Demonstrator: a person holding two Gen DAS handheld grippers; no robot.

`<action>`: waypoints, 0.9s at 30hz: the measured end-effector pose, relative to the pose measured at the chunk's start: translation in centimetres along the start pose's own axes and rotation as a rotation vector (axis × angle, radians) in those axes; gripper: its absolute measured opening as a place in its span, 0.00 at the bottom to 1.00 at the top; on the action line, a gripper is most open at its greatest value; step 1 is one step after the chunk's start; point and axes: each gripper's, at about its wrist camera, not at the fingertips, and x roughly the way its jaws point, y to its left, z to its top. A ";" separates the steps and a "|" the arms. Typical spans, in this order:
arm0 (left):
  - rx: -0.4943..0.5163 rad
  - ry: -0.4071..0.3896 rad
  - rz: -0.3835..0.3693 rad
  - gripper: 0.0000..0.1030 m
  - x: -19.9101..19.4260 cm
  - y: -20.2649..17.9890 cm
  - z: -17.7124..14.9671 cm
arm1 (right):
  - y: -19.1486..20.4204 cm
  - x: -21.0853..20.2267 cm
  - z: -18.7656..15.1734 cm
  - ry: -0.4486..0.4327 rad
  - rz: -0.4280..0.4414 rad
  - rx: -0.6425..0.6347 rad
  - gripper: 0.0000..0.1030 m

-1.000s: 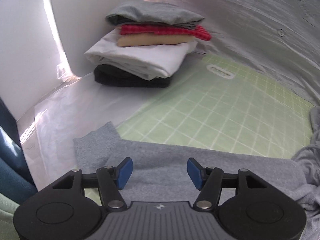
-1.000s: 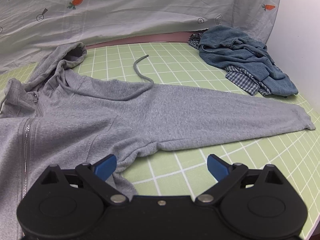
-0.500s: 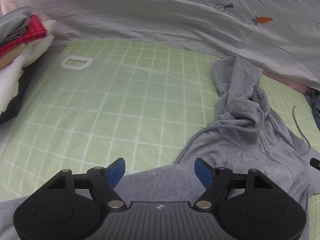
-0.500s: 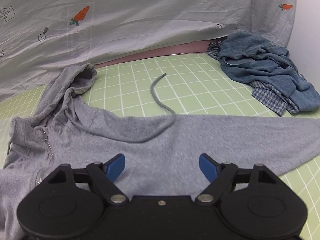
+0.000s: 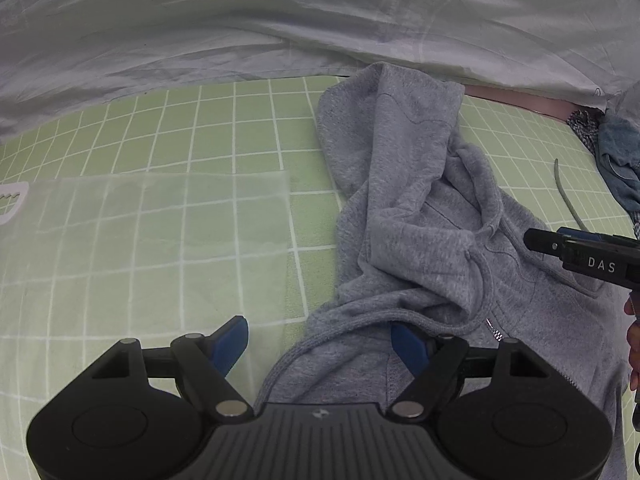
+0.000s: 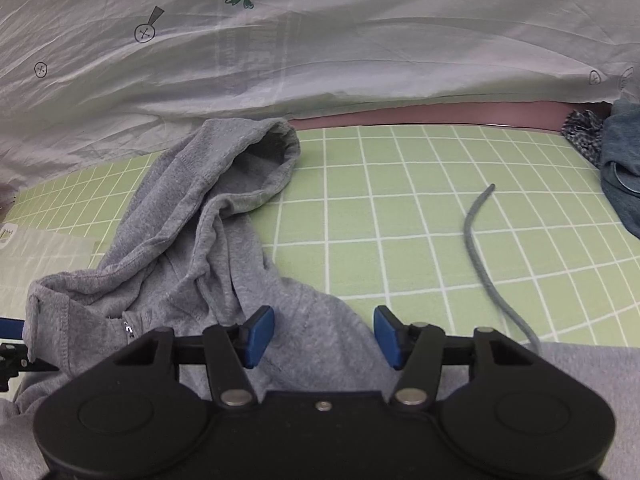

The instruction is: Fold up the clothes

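Surface: green grid mat [image 5: 240, 128], white printed sheet [image 5: 200, 20] draped along its far edge.
Hoodie: grey hoodie [image 5: 420, 208] lies on the mat, hood [image 6: 248, 160] pointing far, zipper pull [image 5: 494, 330] near the collar.
Drawstring: loose grey cord [image 6: 476, 248] trails right of the hood.
Left gripper [image 5: 320, 340]: released, blue pads spread over the hoodie's left collar edge.
Right gripper [image 6: 323, 332]: released, pads apart above the right shoulder.
Far right: heap of blue denim clothes [image 6: 620, 168].
Containers: none seen.
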 end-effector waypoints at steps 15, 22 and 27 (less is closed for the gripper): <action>0.023 -0.182 0.056 0.10 1.8 -0.7 7.6 | 0.7 1.5 4.9 -0.122 0.044 -0.052 0.09; -0.001 -0.205 0.121 0.09 1.7 1.4 9.4 | 1.8 3.7 4.6 -0.063 -0.031 -0.080 0.23; -0.123 -0.183 0.135 0.19 -2.3 6.3 5.5 | 0.5 0.5 3.7 -0.122 -0.077 0.002 0.53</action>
